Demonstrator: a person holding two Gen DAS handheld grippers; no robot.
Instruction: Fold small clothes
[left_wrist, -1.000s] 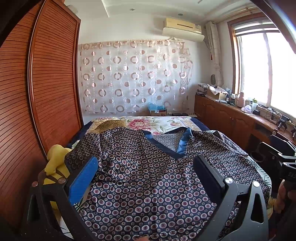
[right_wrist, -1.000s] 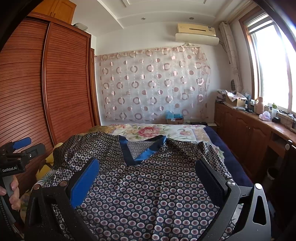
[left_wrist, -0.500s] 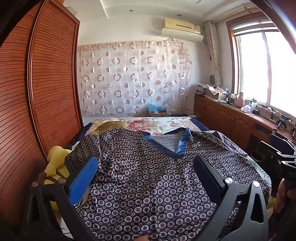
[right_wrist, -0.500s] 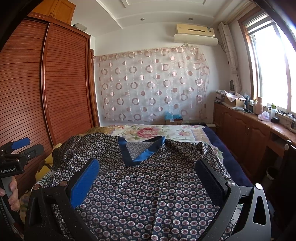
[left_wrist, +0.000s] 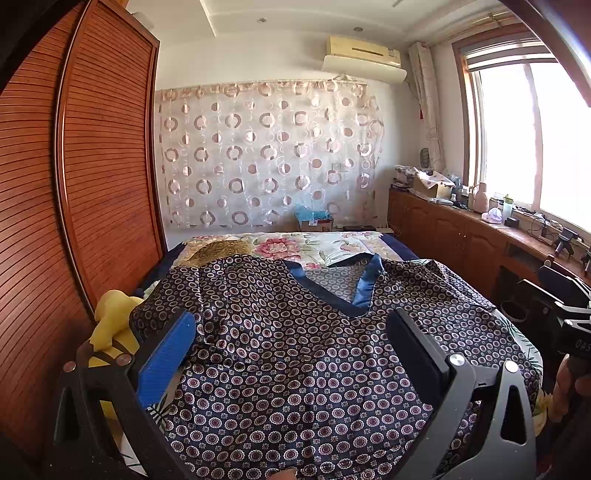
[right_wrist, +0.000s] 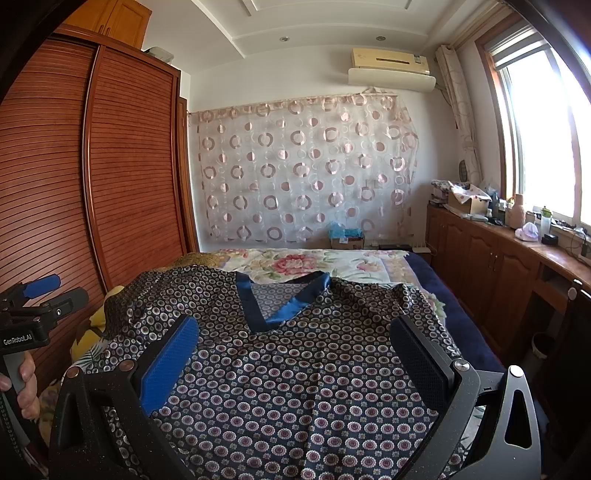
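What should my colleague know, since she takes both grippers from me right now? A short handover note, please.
Left gripper: open, holding nothing, above the near part of the shirt.
Right gripper: open, holding nothing, also above it.
Patterned shirt: spread flat, front up, on the bed, blue V-neck collar pointing away from you.
A yellow soft toy lies beside its left sleeve.
Done: the shirt is laid out.
Left: every fold; no fold shows yet.

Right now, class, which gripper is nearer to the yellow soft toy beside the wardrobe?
Left. The left gripper hangs open with the yellow soft toy just beside its blue finger; the right gripper is farther along the patterned top.
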